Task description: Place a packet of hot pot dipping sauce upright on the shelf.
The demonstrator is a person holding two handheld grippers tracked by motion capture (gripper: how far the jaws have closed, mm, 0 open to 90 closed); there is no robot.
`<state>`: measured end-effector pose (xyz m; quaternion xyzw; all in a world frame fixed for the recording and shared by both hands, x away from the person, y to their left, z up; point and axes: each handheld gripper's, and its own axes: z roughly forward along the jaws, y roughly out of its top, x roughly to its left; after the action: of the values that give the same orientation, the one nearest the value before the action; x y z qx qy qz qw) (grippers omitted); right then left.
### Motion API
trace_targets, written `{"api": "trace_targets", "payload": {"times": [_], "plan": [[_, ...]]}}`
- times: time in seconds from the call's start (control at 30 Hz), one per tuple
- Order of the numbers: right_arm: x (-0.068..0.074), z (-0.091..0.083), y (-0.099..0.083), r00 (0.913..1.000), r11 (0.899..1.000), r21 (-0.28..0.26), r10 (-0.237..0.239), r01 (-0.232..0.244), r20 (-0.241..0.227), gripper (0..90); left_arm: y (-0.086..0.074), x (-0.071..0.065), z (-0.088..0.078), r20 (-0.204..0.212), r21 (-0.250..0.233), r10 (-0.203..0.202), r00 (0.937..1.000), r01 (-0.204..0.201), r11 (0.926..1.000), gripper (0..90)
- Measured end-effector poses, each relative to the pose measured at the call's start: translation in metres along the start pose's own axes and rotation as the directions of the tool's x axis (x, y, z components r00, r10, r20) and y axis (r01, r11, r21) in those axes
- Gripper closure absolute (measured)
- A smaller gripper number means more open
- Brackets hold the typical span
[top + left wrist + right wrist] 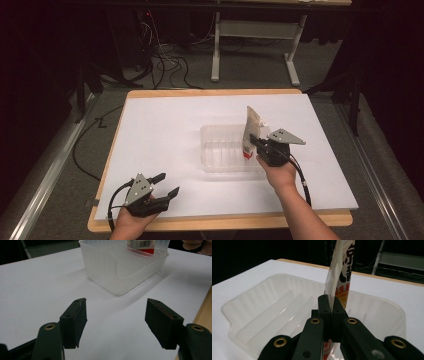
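The right gripper (254, 141) has its matte black jaws pressed together on a flat, glossy pouch (252, 131) — white above, red at its foot, held upright over the right end of a translucent, ribbed plastic tray (220, 149); the pouch's lower edge is hidden behind the jaws and the tray wall. The left gripper (166, 184) rests near the table's front edge, well apart from the tray, jaws spread wide and holding nothing; the white sheet (160, 130) is smooth — the pouch's print is cut off at the frame top.
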<state>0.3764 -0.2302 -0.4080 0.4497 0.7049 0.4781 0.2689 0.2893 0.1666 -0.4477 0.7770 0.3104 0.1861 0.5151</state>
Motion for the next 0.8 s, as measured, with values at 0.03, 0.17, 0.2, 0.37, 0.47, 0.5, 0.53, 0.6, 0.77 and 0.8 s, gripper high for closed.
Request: {"api": "trace_targets", "payload": {"times": [0.03,0.17,0.2,0.37,0.47,0.5,0.53,0.6,0.77,0.8], "plan": [[0.0,0.002,-0.001,1.0,1.0,0.006,0.003,-0.003,0.005,90.0,0.0,0.0,0.0,0.0,-0.001,-0.001,1.0,0.001,1.0,34.6],[0.0,0.006,-0.004,0.9999,1.0,0.013,-0.005,0.005,0.015,90.0,0.0,0.0,0.0,0.0,-0.002,0.0,1.0,0.0,1.0,34.8],[0.001,0.009,-0.007,0.9998,1.0,0.022,-0.007,0.007,0.016,90.0,0.0,0.0,0.0,0.001,-0.003,-0.001,1.0,0.001,1.0,34.9],[0.0,0.012,-0.011,0.9998,0.999,0.037,0.001,-0.002,0.021,90.0,0.0,0.0,0.0,0.003,0.0,-0.001,1.0,0.001,1.0,34.9],[-0.002,0.013,-0.012,0.9999,0.999,0.044,0.001,-0.002,0.017,90.0,0.0,0.0,0.0,0.002,0.001,-0.001,1.0,0.001,1.0,35.0],[-0.002,0.013,-0.012,0.9999,0.999,0.046,0.0,-0.001,0.016,90.0,0.0,0.0,0.0,0.002,0.001,-0.001,1.0,0.001,1.0,35.0],[-0.001,0.013,-0.013,0.9999,0.999,0.047,0.004,-0.004,0.016,90.0,0.0,0.0,0.0,0.002,0.001,-0.001,1.0,0.001,1.0,35.1],[-0.001,0.013,-0.013,0.9999,0.999,0.053,0.001,-0.001,0.014,90.0,0.0,0.0,0.001,0.005,0.003,-0.001,1.0,0.001,1.0,35.2],[-0.002,0.014,-0.013,0.9999,0.998,0.061,0.0,-0.001,0.011,90.0,0.0,-0.002,0.002,0.007,0.004,0.005,1.0,-0.005,1.0,35.2],[-0.001,0.014,-0.014,1.0,0.998,0.068,0.0,0.0,0.01,90.0,0.0,-0.002,0.002,0.007,0.009,0.009,0.9999,-0.009,0.9999,35.2]]}}
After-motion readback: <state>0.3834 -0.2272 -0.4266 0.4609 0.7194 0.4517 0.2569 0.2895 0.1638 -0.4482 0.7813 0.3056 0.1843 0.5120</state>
